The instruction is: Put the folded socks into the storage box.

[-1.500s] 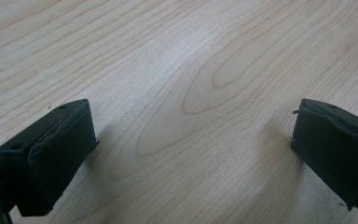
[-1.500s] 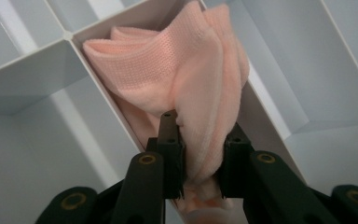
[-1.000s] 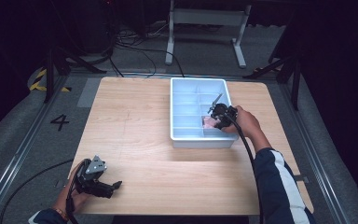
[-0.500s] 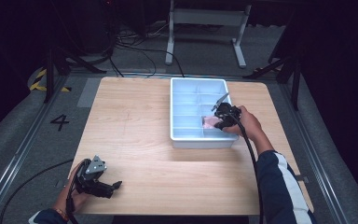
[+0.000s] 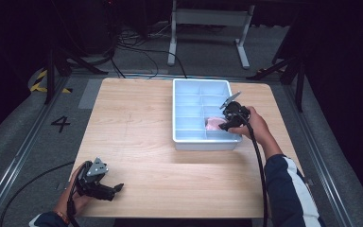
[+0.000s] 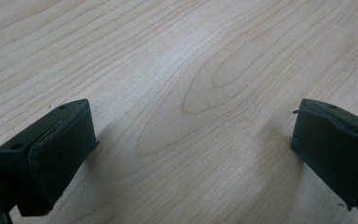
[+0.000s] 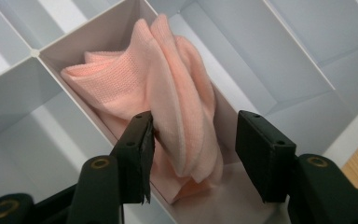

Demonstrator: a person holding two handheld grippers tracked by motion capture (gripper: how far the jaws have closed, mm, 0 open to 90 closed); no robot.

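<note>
A folded pink cloth (image 7: pixel 168 88) lies in one compartment of the pale blue divided tray (image 5: pixel 185 137); the high view shows the pink cloth (image 5: pixel 213 124) in the tray's right column near the front. My right gripper (image 7: pixel 193 144) hangs open over that compartment, its jaws on either side of the cloth's near end, and in the high view the right gripper (image 5: pixel 227 121) sits at the tray's right wall. My left gripper (image 5: pixel 113 190) rests open low on the bare wood at the table's front left corner, its pads (image 6: pixel 56 149) wide apart with nothing between.
The wooden table (image 5: pixel 137 123) has bare room left of the tray. The tray's other compartments (image 7: pixel 303 56) look empty. Black cables trail from both grippers; a metal stand (image 5: pixel 208 23) and floor cables lie beyond the far edge.
The right gripper has shifted slightly over the tray's front right compartment with the cloth. The left gripper has stayed put.
</note>
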